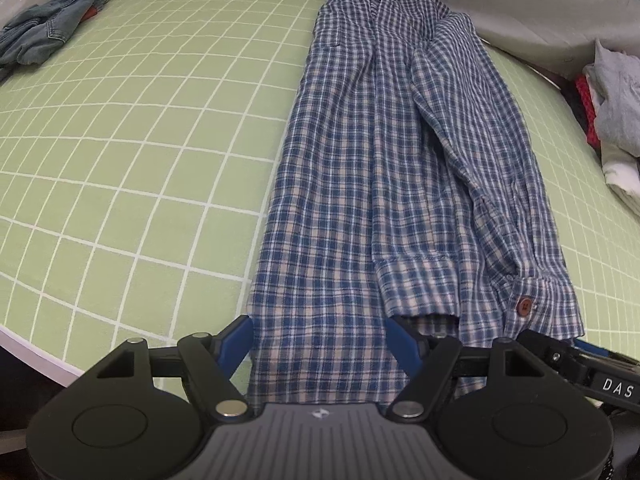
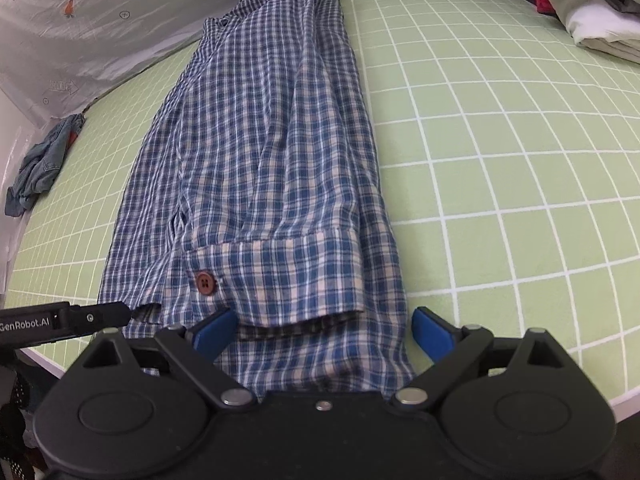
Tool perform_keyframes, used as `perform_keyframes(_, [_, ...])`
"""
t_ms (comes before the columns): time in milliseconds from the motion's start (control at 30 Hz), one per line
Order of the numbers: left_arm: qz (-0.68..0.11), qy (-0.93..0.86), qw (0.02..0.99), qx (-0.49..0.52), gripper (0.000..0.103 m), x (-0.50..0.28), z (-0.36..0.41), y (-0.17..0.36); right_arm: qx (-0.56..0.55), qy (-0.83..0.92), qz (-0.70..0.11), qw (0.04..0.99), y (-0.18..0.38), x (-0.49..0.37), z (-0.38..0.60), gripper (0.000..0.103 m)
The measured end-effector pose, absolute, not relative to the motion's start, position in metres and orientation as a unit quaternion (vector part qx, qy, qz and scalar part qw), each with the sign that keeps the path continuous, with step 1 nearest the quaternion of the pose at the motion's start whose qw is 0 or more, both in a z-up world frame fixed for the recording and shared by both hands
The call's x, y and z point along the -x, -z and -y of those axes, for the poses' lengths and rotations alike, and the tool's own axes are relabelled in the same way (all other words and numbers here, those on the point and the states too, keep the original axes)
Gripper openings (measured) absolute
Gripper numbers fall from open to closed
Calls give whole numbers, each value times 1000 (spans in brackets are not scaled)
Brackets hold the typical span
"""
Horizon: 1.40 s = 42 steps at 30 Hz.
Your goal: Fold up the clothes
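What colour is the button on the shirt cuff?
Reddish-brown; the button shows best in the right wrist view.

Shirt (image 1: 360, 168) lengthwise on mat (image 1: 140, 128), jeans (image 1: 44, 32) far left, clothes pile (image 1: 616, 120) right

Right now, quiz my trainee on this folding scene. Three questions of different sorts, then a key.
1. True or false: the plaid shirt lies folded into a long strip on the green mat.
2. What colour is the button on the shirt's cuff? A) white B) reddish brown C) black
3. Fill in: both the left tool and the right tool stand ____ over the shirt's near end.

Key: 1 true; 2 B; 3 open
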<state>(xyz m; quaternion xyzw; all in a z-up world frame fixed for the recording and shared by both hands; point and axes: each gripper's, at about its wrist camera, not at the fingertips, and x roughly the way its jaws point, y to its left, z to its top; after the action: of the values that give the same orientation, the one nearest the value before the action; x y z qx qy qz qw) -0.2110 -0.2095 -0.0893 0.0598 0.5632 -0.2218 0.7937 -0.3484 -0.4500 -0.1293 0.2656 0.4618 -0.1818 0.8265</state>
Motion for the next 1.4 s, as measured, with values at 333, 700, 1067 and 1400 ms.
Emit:
perform_keyframes(333, [-579,250,773,-72,73,220,198,96,-212,200,-498,817,131,348,424,99])
perform_keyframes(700, [-588,326,739,-35,10,219,202,93,-224,181,-492,822,121,348,420,43])
perform_keyframes(1067, [-576,364,711,175,7,182,187,43,-366,171,-396,824,78,366,467,10])
perform_keyframes(1400, [-530,355,730,245,7,123,203,12,-370,166,-323,855,31,326,498,10])
